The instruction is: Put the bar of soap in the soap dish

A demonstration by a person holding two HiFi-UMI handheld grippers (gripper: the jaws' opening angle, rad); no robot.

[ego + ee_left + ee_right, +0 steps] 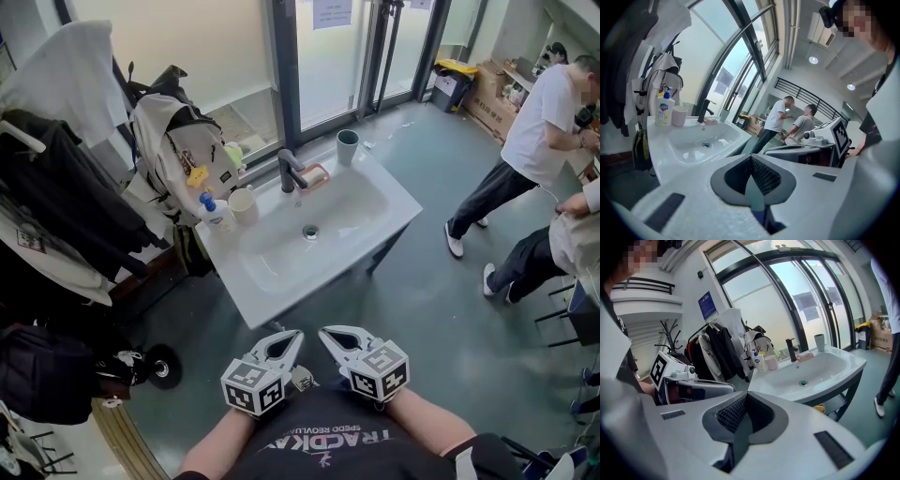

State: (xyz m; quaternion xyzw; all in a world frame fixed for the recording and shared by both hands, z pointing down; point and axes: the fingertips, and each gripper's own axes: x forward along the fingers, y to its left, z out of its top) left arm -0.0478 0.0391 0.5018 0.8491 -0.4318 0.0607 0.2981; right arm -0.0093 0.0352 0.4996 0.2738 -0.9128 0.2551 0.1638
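White left gripper (296, 336) and right gripper (325, 334), black-lined jaws; dark printed T-shirt (323, 442).

White sink (272, 270), black faucet (291, 171), green cup (348, 146), pump bottle (217, 212) beside white cup (244, 204), backpack (178, 141), standing person (542, 122)

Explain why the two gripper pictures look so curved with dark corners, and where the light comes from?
Head view: soft daylight from the glass doors, the sink evenly lit and sharp. Left gripper view: a wide-angle lens bends the window frames into arcs, blackens the corners; ceiling lights glare. Right gripper view: same bending, windows washed out bright.
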